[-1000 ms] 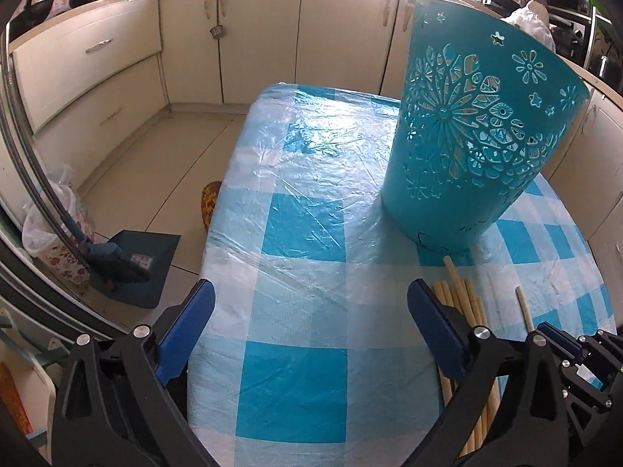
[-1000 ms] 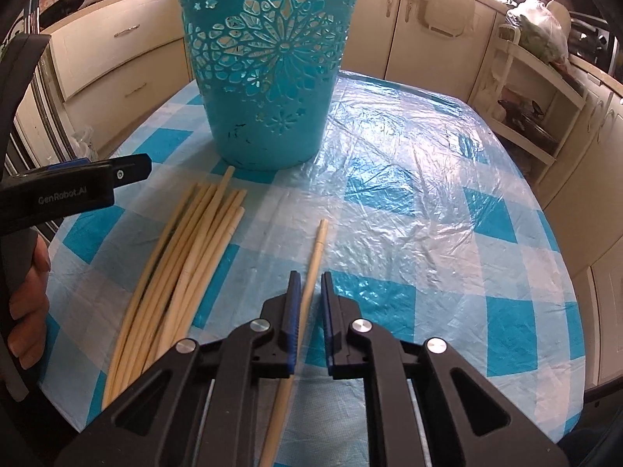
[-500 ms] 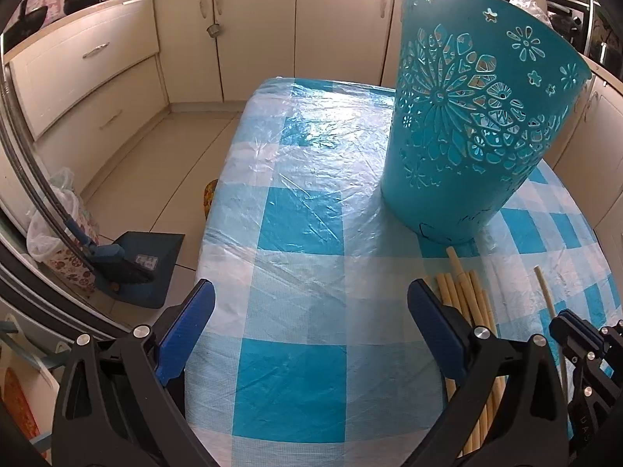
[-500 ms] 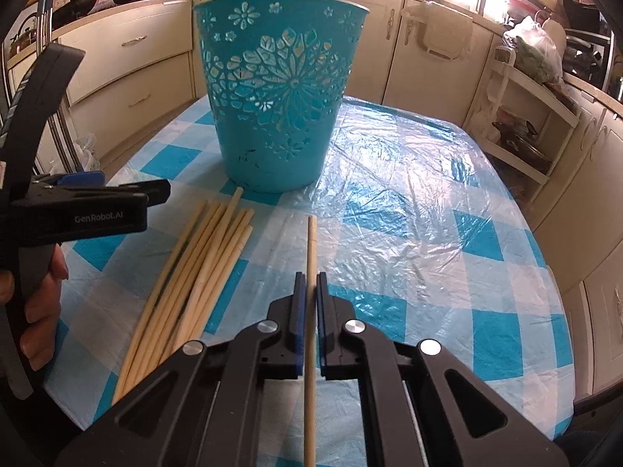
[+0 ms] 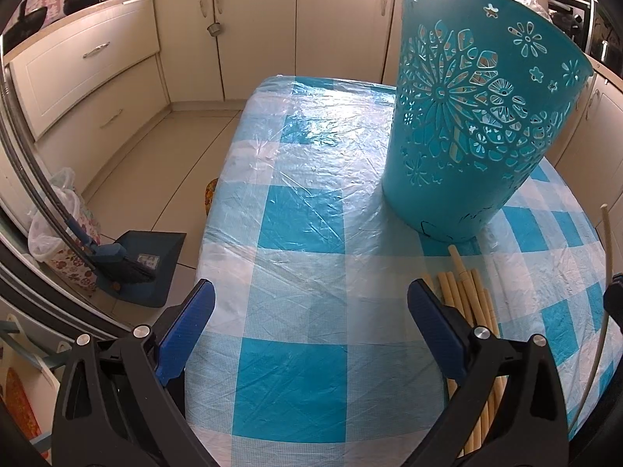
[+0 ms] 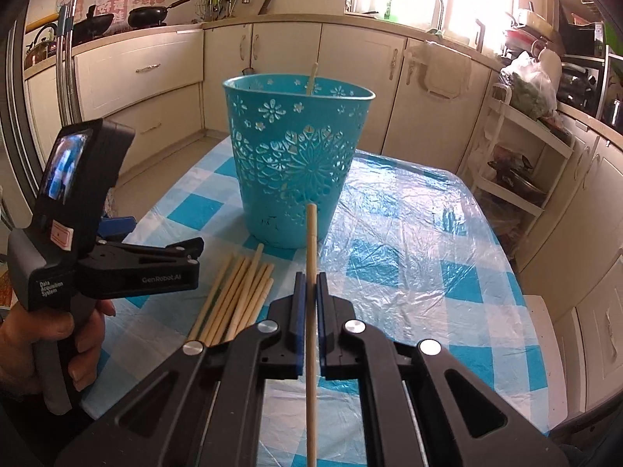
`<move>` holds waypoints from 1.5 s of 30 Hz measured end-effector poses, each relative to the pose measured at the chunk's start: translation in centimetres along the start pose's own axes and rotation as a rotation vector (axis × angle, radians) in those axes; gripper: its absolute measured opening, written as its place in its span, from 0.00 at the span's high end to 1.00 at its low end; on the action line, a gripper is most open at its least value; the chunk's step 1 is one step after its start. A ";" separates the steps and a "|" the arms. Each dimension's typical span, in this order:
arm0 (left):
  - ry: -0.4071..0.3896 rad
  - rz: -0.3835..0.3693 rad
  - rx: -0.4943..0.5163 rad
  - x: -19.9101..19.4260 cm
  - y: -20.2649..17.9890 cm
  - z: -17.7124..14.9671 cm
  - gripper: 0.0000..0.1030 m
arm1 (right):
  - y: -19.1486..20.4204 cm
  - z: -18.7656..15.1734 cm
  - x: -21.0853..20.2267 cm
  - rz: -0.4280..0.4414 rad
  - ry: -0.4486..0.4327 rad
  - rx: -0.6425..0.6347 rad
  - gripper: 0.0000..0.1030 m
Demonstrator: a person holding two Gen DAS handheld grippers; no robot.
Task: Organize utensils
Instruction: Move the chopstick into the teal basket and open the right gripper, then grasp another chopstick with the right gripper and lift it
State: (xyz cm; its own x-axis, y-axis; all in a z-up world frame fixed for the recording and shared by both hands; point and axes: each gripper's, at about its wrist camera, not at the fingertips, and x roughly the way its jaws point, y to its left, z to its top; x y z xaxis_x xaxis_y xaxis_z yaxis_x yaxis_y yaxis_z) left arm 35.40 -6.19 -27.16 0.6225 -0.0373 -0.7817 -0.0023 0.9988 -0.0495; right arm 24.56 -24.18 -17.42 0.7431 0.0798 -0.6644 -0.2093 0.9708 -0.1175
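My right gripper (image 6: 310, 278) is shut on one pale wooden chopstick (image 6: 311, 241), lifted off the table and pointing at the turquoise cut-out basket (image 6: 298, 159). Another chopstick (image 6: 312, 78) sticks up out of the basket. A bundle of several chopsticks (image 6: 237, 297) lies on the checked tablecloth left of my right gripper. In the left wrist view my left gripper (image 5: 309, 309) stands wide open over bare cloth, with the bundle (image 5: 465, 292) just behind its right finger and the basket (image 5: 475, 124) beyond. The held chopstick (image 5: 606, 241) shows at that view's right edge.
The table (image 6: 447, 272) wears a blue-and-white checked cloth under clear plastic. A person's hand (image 6: 46, 344) grips the left gripper's handle. Cream cabinets ring the room; a white rack (image 6: 518, 163) stands right of the table, a dustpan (image 5: 144, 268) on the floor to its left.
The right gripper closed on the single chopstick and lifted it off the cloth, tilting up toward the basket. The left gripper stayed in place, open.
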 end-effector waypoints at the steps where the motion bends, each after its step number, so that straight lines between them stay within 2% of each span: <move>1: 0.000 0.000 0.000 0.0 0.0 0.0 0.08 | 0.0 0.2 -0.3 0.003 -0.010 0.000 0.94; 7: 0.000 0.000 -0.001 0.0 0.0 0.0 0.08 | 0.2 2.0 -2.2 0.037 -0.069 0.019 0.94; 12: 0.001 -0.003 -0.005 0.0 0.1 -0.1 0.08 | -1.7 4.5 -4.4 0.186 -0.136 0.160 0.95; 14: 0.002 -0.002 -0.004 0.0 0.1 -0.1 0.07 | -3.0 6.2 -5.6 0.258 -0.201 0.227 0.95; 17: 0.002 0.000 -0.003 0.1 0.2 -0.2 0.07 | -4.3 8.8 -6.8 0.311 -0.303 0.288 0.95; 23: 0.004 0.000 -0.005 0.1 0.1 -0.2 0.07 | -5.8 13.2 -6.5 0.360 -0.474 0.374 0.95; 31: 0.014 -0.027 -0.036 0.3 0.7 -0.1 0.07 | -6.4 15.8 -4.0 0.351 -0.497 0.413 0.95; 35: 0.025 -0.036 -0.052 0.5 1.0 0.0 0.07 | -7.3 15.4 -3.8 0.341 -0.447 0.416 0.94; 36: 0.025 -0.039 -0.058 0.5 1.2 0.0 0.07 | -7.6 15.1 -3.6 0.334 -0.414 0.408 0.89; 37: 0.026 -0.043 -0.064 0.5 1.3 0.0 0.07 | -7.8 14.3 -3.3 0.321 -0.361 0.390 0.78; 38: 0.028 -0.047 -0.069 0.5 1.4 0.1 0.07 | -7.8 13.3 -3.0 0.302 -0.301 0.362 0.54; 39: 0.031 -0.051 -0.077 0.6 1.5 0.1 0.07 | -7.6 11.9 -2.6 0.275 -0.231 0.317 0.49; 40: 0.032 -0.054 -0.084 0.6 1.6 0.1 0.07 | -7.2 10.7 -1.8 0.260 -0.156 0.268 0.49; 41: 0.033 -0.056 -0.090 0.6 1.7 0.1 0.07 | -6.6 9.3 -0.8 0.253 -0.070 0.218 0.54; 42: 0.035 -0.058 -0.096 0.6 1.7 0.1 0.07 | -5.8 7.1 0.6 0.255 0.035 0.165 0.63; 43: 0.037 -0.057 -0.099 0.7 1.7 0.2 0.07 | -5.0 5.3 1.9 0.237 0.114 0.122 0.68; 45: 0.039 -0.054 -0.102 0.7 1.7 0.2 0.08 | -3.6 2.5 3.7 0.207 0.213 0.056 0.76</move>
State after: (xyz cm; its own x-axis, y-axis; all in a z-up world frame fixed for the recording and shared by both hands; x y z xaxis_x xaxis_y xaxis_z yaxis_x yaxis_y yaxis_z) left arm 35.96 -4.47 -27.65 0.5926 -0.0943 -0.7999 -0.0506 0.9868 -0.1538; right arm 29.69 -26.84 -17.64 0.5372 0.2342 -0.8103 -0.3032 0.9501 0.0736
